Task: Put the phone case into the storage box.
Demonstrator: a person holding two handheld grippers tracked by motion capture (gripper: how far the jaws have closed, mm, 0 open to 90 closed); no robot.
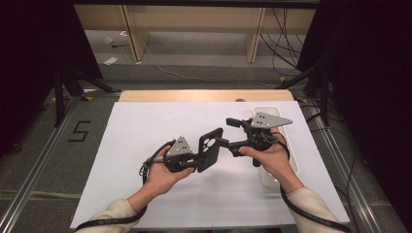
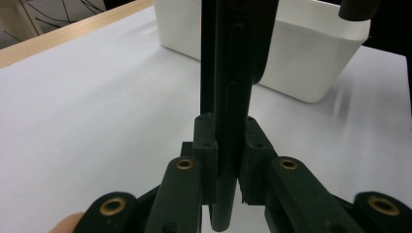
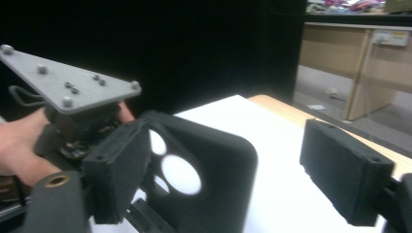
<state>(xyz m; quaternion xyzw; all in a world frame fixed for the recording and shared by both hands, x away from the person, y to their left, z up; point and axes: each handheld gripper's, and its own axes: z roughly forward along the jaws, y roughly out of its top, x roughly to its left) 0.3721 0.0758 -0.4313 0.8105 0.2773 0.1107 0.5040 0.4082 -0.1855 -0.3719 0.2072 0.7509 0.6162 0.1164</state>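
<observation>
While the left tool (image 1: 194,160) clamps the black soft phone case with camera cutouts (image 1: 210,149) upright above the white surface (image 1: 145,131), the right tool (image 1: 232,137) stands open beside it, apparently positioned for a handover near the white rectangular plastic bin (image 2: 311,58).
</observation>
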